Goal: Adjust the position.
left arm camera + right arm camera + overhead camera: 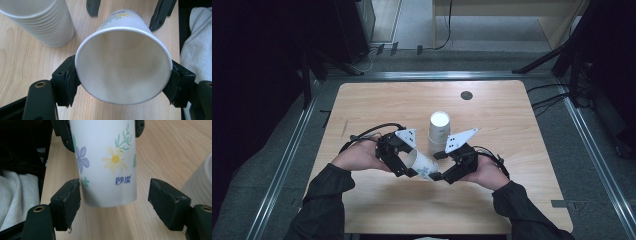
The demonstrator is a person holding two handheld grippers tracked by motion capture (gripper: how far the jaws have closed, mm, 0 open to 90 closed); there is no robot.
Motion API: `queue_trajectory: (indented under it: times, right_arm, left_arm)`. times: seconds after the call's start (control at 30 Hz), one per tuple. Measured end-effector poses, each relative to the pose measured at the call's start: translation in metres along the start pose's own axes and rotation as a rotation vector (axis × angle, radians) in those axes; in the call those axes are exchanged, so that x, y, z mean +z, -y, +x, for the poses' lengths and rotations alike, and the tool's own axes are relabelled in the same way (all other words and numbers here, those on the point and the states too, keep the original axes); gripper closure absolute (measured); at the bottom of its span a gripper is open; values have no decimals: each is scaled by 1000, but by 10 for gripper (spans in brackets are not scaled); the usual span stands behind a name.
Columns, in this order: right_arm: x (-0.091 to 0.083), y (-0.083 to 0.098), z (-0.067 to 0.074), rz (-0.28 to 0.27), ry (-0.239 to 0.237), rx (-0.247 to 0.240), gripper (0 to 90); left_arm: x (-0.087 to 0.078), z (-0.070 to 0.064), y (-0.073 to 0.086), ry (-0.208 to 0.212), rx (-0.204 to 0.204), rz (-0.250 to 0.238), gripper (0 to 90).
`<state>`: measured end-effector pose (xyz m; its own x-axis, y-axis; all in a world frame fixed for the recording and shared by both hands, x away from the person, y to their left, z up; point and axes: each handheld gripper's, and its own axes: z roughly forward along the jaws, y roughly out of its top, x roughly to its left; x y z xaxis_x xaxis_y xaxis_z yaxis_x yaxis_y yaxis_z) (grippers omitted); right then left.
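Observation:
A white paper cup (pixel 422 164) with printed flowers lies on its side just above the wooden table (pixel 377 100), between my two grippers. My left gripper (pixel 409 162) is shut on its rim end; in the left gripper view the cup's open mouth (pixel 122 67) faces the camera, with both pads pressed to its sides. My right gripper (pixel 437 166) stands open around the cup's base (pixel 107 162). Its left pad (pixel 71 197) sits at the cup's edge, and its right pad (pixel 165 197) is a clear gap away.
A tall stack of white paper cups (pixel 439 131) stands upright just behind the grippers, and its side is near in the left gripper view (pixel 37 22). A small dark round disc (pixel 466 95) sits in the table's far part. The table's near edge runs under the forearms.

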<state>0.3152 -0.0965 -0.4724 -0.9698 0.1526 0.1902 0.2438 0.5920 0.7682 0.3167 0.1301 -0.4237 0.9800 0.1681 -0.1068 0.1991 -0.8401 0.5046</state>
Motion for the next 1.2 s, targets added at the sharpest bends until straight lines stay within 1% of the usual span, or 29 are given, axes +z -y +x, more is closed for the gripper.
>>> queue_trajectory:
  times: [0.03,0.1,0.27,0.4,0.47,0.53,0.6,0.67,0.77,0.87,0.9,0.93,1.03,1.1,1.2]
  right_arm:
    - [2,0,0,0,-1,-11,263]
    - [7,-1,1,8,-12,-18,264]
    - [16,-2,4,26,-29,-36,286]
    - [19,-3,7,27,-29,-43,337]
    - [19,-3,6,31,-31,-44,343]
    - [18,-3,7,31,-25,-49,342]
    - [18,-3,7,30,-26,-50,340]
    - [16,-3,7,24,-18,-55,340]
    - [11,-3,5,12,-13,-44,340]
    - [6,-3,3,-13,-8,-43,340]
    - [4,-3,3,-18,-8,-35,340]
    - [1,-3,2,-26,-4,-36,340]
    - [-4,-2,2,-39,-2,-28,340]
    - [-7,-2,2,-50,2,-29,340]
    - [-10,-1,1,-62,4,-24,339]
  left_arm:
    - [0,0,-1,1,4,-1,248]
    - [2,-1,-3,4,10,3,248]
    - [4,-2,-4,10,11,2,247]
    - [6,-3,-5,16,19,-2,247]
    - [6,-2,-4,19,18,-3,246]
    - [6,-2,-3,18,24,-13,232]
    - [6,-2,-2,26,11,-31,202]
    - [5,0,-1,29,-1,-45,134]
    - [2,1,2,24,-22,-89,105]
    - [-2,3,6,28,-41,-133,98]
    - [-3,3,8,37,-52,-145,98]
    - [-3,3,10,30,-59,-161,98]
    - [-5,2,15,15,-79,-188,97]
    - [-5,2,18,16,-100,-204,97]
    - [-4,0,24,17,-119,-225,97]
